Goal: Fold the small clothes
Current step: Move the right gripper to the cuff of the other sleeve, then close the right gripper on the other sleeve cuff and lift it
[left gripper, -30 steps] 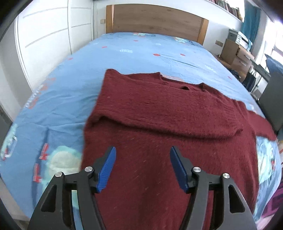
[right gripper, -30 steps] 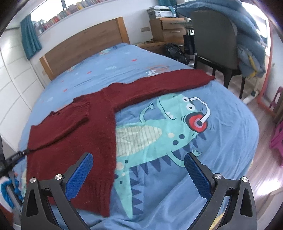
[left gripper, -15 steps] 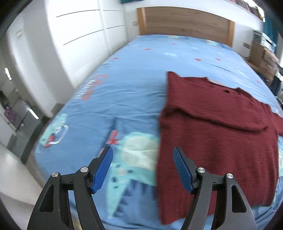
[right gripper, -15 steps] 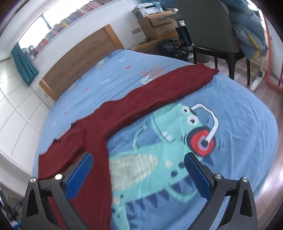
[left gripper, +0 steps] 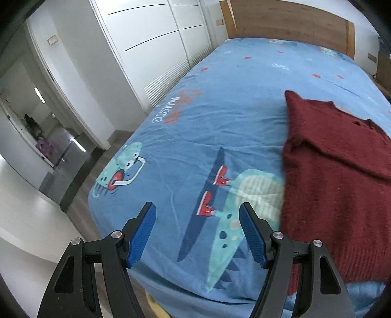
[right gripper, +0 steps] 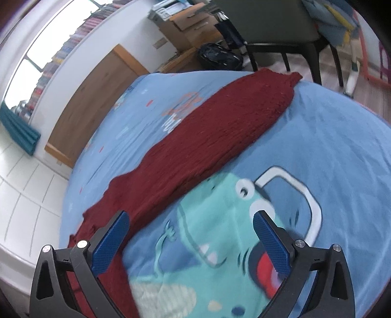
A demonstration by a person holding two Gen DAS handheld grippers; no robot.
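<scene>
A dark red knitted sweater (left gripper: 337, 176) lies flat on the blue cartoon-print bedspread (left gripper: 220, 102), one sleeve folded across its chest. In the right wrist view its other sleeve (right gripper: 220, 137) stretches out toward the bed's far corner. My left gripper (left gripper: 198, 232) is open and empty, above the bedspread just left of the sweater's body. My right gripper (right gripper: 190, 234) is open and empty, above the dinosaur print, its left finger over the sleeve's near edge.
White wardrobe doors (left gripper: 151, 41) and an open doorway (left gripper: 36, 127) stand left of the bed. A wooden headboard (left gripper: 288, 22) is at the far end. A dark chair (right gripper: 281, 31), a black bag (right gripper: 220, 58) and cardboard boxes (right gripper: 188, 24) stand beyond the sleeve's end.
My left gripper has swung left off the sweater's body to the bare bedspread. My right gripper has moved closer along the outstretched sleeve. Both stay open.
</scene>
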